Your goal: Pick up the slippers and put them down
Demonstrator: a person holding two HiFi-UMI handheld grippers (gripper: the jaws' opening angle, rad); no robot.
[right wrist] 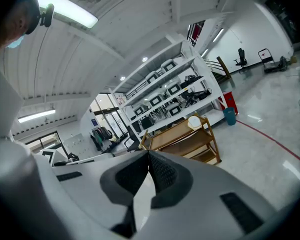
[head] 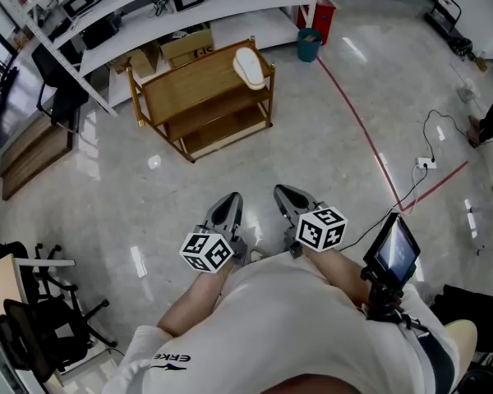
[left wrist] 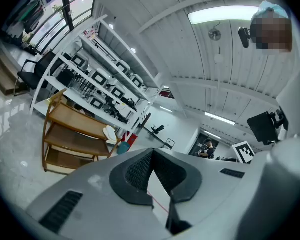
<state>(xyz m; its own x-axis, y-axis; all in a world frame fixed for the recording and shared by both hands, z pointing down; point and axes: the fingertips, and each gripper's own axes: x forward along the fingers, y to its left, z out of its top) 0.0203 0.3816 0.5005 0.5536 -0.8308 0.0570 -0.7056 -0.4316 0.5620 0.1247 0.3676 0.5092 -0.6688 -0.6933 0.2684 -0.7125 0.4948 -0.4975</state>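
A pair of pale slippers (head: 248,66) lies on the top right end of a wooden three-tier rack (head: 199,86) across the floor from me. The rack is far beyond both grippers. My left gripper (head: 230,198) and right gripper (head: 283,192) are held side by side near my body, pointing towards the rack, both shut with nothing between their fingers. In the left gripper view the slippers (left wrist: 110,134) rest on the rack (left wrist: 65,120) beyond the closed left gripper (left wrist: 151,152). The right gripper view shows the slippers (right wrist: 194,122) on the rack (right wrist: 180,134) past the closed right gripper (right wrist: 149,153).
A teal bin (head: 309,44) and a red box stand right of the rack. White shelving (head: 156,2) with equipment and cardboard boxes (head: 187,46) runs behind it. A red floor line (head: 360,124), a cable with a power strip (head: 426,163) and black chairs (head: 49,302) surround me.
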